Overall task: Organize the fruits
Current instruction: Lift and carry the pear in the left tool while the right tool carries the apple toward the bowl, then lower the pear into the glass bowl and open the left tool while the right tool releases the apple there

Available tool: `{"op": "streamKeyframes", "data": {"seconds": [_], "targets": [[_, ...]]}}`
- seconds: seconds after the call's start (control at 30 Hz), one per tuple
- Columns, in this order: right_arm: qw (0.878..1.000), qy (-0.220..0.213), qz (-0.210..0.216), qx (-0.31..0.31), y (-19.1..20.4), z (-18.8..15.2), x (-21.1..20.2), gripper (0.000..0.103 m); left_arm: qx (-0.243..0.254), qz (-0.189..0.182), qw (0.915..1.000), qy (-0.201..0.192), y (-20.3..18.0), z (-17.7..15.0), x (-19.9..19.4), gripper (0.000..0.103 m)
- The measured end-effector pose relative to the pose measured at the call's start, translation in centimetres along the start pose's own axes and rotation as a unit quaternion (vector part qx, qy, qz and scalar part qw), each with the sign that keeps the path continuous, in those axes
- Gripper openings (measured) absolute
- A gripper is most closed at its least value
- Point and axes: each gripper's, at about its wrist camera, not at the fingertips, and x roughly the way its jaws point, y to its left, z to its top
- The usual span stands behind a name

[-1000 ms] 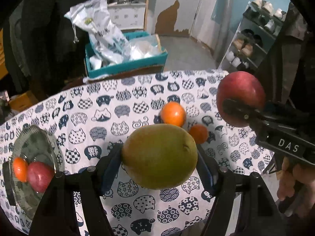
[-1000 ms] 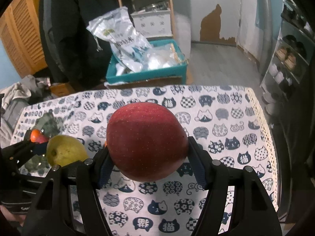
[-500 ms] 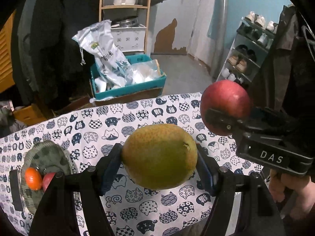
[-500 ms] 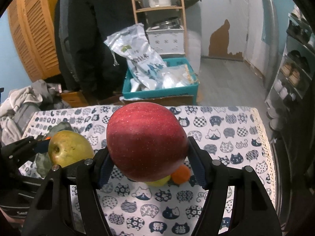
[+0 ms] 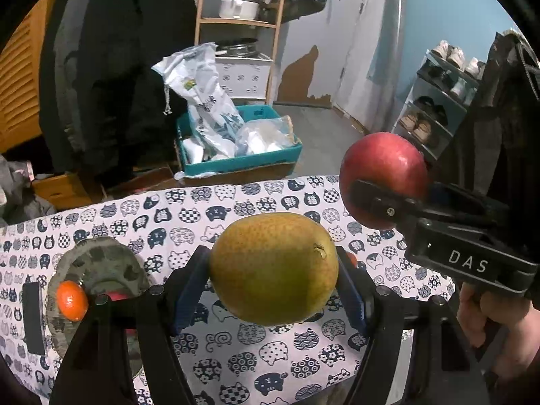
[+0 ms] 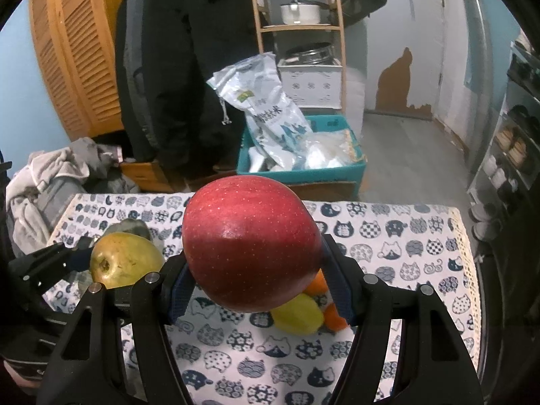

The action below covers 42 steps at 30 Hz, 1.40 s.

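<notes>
A round yellow-green pear (image 5: 274,268) is being pinched by the left gripper (image 5: 273,290), and a glossy red apple (image 6: 251,248) by the right gripper (image 6: 256,288); both are being held above the cat-print tablecloth (image 6: 398,246), where a grey plate (image 5: 101,263) is bearing a small orange mandarin (image 5: 72,300).

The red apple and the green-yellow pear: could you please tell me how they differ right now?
The glossy red apple sits in the right tool; the matte, speckled green-yellow pear sits in the left tool. In the left wrist view the apple appears higher than the pear. Both are clamped clear of the cat-print tablecloth.
</notes>
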Motion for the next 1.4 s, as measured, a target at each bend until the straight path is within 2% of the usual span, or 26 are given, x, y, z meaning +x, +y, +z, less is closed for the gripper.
{"op": "streamKeyframes", "data": {"seconds": [0.73,1.4], "targets": [[0.998,0.017,0.040,-0.054,8.9,2.1,4.0,0.068,-0.077,0.044,0.9960,-0.011,9.4,-1.8,-2.7,0.073],[0.989,0.047,0.091,-0.106,18.4,3.0,9.0,0.068,-0.158,0.106,0.9818,0.003,19.1,-5.3,-3.6,0.073]]}}
